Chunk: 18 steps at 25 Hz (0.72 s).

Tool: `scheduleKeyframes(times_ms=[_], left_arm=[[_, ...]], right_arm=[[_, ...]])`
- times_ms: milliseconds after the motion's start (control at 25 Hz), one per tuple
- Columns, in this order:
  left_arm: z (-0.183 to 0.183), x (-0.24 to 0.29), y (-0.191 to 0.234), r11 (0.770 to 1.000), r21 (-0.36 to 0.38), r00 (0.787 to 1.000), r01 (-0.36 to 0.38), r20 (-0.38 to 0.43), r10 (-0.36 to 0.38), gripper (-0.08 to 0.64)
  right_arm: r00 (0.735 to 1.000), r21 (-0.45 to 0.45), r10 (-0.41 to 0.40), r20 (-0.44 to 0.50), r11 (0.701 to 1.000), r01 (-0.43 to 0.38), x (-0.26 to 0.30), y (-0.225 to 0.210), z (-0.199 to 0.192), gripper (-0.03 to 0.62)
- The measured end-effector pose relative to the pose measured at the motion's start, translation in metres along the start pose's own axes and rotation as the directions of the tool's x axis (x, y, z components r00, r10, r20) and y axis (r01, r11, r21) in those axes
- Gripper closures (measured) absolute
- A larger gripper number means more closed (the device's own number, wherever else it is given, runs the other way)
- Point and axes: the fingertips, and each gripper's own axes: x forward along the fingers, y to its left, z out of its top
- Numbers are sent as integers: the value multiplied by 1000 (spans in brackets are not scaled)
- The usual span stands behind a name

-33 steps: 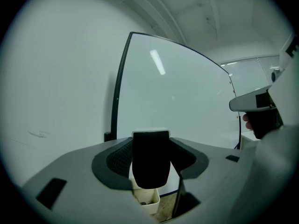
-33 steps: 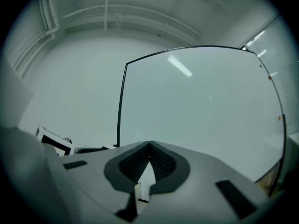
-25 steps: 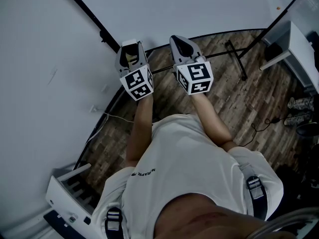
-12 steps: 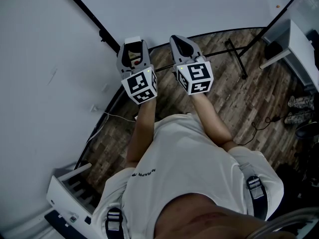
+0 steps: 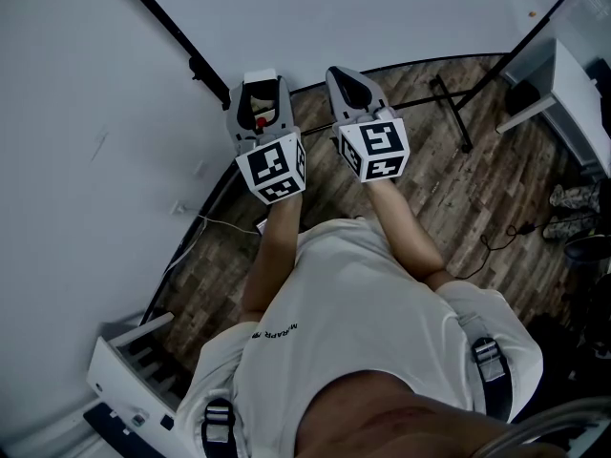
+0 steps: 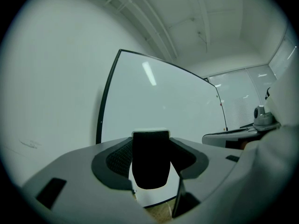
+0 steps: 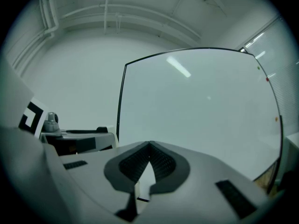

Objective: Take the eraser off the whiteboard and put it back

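The eraser point(image 6: 150, 167), a black felt block with a white back, sits between the pads of my left gripper point(image 6: 150, 143), which is shut on it. In the head view my left gripper point(image 5: 259, 93) is held level in front of the whiteboard point(image 5: 382, 12), close to its black left frame edge. The whiteboard point(image 6: 159, 111) fills the space ahead of the eraser, which is off its surface. My right gripper point(image 5: 347, 86) is beside the left one, also facing the board. Its jaws point(image 7: 149, 146) are shut, the pads meeting with nothing between them.
A white wall point(image 5: 76, 113) lies left of the board's frame. On the wooden floor are a black stand's legs point(image 5: 451, 103), a thin cable point(image 5: 221, 223), a white rack point(image 5: 129, 370) at lower left, and a white desk point(image 5: 578, 89) with shoes point(image 5: 576, 198) at right.
My left gripper, with the eraser in it, has shifted slightly to the right, nearer the right gripper. The right gripper has stayed put.
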Motion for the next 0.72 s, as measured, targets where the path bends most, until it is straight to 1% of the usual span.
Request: scheduleKeyframes(times_ms=[280, 720], left_arm=[[-1, 6, -5, 1000, 6, 1000, 19, 2, -19, 327], [-3, 9, -4, 1000, 4, 1000, 14, 4, -14, 328]], right_arm=[[1000, -2, -1, 4, 1000, 1, 6, -1, 0, 586], [1000, 2, 12, -5, 1000, -12, 14, 1, -6, 586]])
